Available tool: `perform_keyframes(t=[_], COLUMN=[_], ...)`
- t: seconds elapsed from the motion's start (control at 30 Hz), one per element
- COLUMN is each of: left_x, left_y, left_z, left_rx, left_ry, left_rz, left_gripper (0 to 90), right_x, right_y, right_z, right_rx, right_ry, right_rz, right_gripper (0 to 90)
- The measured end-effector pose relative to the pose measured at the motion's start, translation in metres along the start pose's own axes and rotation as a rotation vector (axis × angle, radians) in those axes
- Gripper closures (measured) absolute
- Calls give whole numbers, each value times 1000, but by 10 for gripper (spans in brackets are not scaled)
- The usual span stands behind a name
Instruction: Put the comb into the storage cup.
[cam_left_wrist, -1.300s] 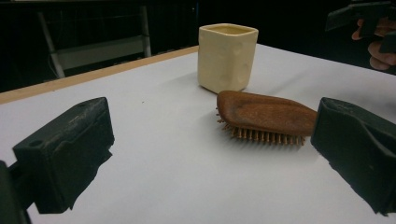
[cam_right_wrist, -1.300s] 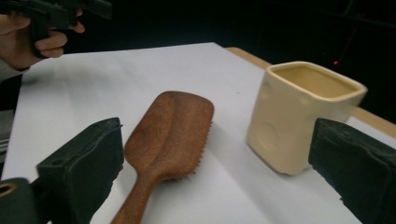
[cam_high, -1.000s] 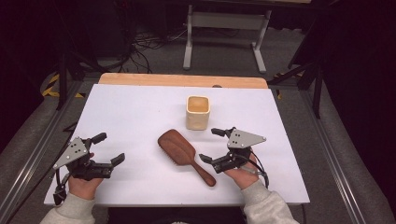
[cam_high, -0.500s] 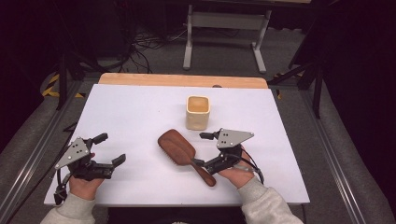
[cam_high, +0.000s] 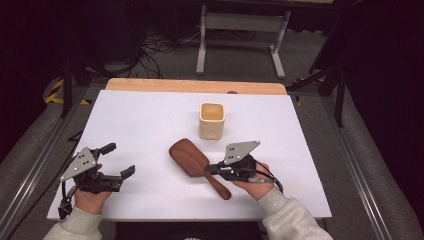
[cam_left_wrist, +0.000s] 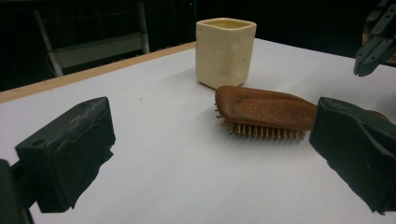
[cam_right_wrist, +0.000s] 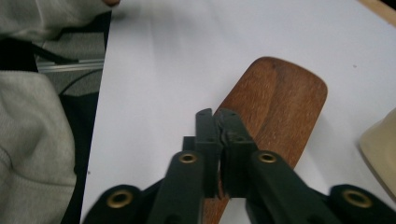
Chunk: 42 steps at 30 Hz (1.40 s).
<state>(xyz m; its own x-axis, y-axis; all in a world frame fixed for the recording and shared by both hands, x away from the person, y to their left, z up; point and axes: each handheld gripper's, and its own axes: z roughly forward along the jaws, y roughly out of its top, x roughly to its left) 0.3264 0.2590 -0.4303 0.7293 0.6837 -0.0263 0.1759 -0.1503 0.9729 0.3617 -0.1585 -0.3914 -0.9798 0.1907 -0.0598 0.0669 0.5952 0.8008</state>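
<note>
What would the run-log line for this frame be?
left gripper: open, idle | right gripper: shut, over hairbrush neck | brush: bristles down | cup: upright, beyond brush

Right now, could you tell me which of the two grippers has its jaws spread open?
The left gripper, near the table's left edge: its jaws stand wide apart. The right gripper, over the hairbrush, has its jaws together.

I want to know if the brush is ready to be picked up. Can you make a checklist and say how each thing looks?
1. Right hand-held gripper at the wooden hairbrush neck: ok.
2. Its jaws around the handle: not ok, they look shut above it.
3. Hairbrush flat, bristles down: ok.
4. Cream cup upright, apart from the brush: ok.
5. Left hand-held gripper open, away from the brush: ok.
6. Grip firmness: cannot tell.
</note>
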Motion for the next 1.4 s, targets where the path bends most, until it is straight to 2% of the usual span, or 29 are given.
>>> perform_keyframes(t=[0.27, 0.37, 0.4, 0.43, 0.6, 0.8, 0.93, 1.03, 1.13, 1.17, 1.33, 1.4], left_x=[0, 0, 0, 0, 0, 0, 0, 0, 0, 0, 0, 0], left_y=[0, 0, 0, 0, 0, 0, 0, 0, 0, 0, 0, 0], left_z=[0, 0, 0, 0, 0, 0, 1, 1, 1, 1, 1, 1], left_rx=[1, 1, 2, 2, 2, 4, 4, 5, 4, 4, 4, 5], left_ry=[-2, -2, -2, -2, -2, -1, -1, -2, -2, -2, -2, -4], left_rz=[0, 0, 1, 1, 1, 5, 2, 2, 2, 2, 1, 3], left_gripper=[10, 10, 10, 10, 10, 10, 11, 11, 11, 11, 11, 11], right_x=[2, 3, 5, 5, 8, 11, 14, 14, 15, 15, 14, 13], right_y=[-1, -2, -3, -3, -6, -8, -11, -12, -13, -14, -16, -17], right_z=[12, 15, 19, 19, 26, 31, 35, 38, 39, 40, 40, 39], right_rx=[145, 175, 208, 208, 285, 344, 406, 436, 462, 479, 512, 523], right_ry=[74, 89, 105, 105, 133, 148, 186, 179, 197, 179, 168, 149], right_rz=[-36, -30, -35, -35, -38, -47, -50, -60, -57, -73, -66, -66], right_gripper=[896, 896, 896, 896, 896, 897, 896, 896, 896, 896, 896, 896])
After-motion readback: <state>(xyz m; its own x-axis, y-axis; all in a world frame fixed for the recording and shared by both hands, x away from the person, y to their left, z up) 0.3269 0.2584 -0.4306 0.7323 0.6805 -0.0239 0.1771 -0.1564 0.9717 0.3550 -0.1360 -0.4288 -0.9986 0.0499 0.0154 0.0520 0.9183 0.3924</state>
